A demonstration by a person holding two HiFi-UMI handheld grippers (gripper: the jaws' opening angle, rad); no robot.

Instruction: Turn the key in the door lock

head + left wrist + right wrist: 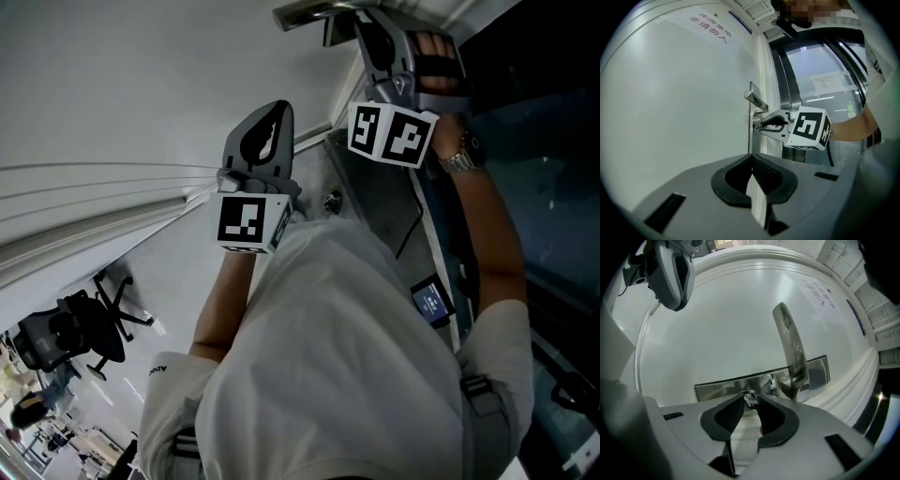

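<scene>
White shirt (347, 366) of the person fills the bottom of head view, closest to the lens. Left tongs (274, 111) held up in front of the white door (112, 84). Right tongs (366, 26) sit higher, at the door's edge near the top of the frame, right by the metal handle (314, 9). Their tips are hard to make out from here. Watch (464, 155) on the right wrist. Office chair (80, 337) on the floor, lower left.

Left gripper view: left tongs (752, 157) pressed together at the tips with nothing between them, held off the door (679, 103). Beyond them the right tongs (760, 126) reach the door's right edge just below the handle (756, 100). Key is too small to tell in this view. Red lettering (708, 29) near the door's top edge. Glass panel (820, 103) right of the door frame, paper sheet (826, 82) stuck on it.

Right gripper view: right tongs (750, 401) narrow, closed on the key (750, 398), which sticks out of the steel lock plate (722, 383). Handle (791, 348) is mounted on the same plate, just beside the key. Left tongs (670, 273) show top left, well apart from the lock plate.
</scene>
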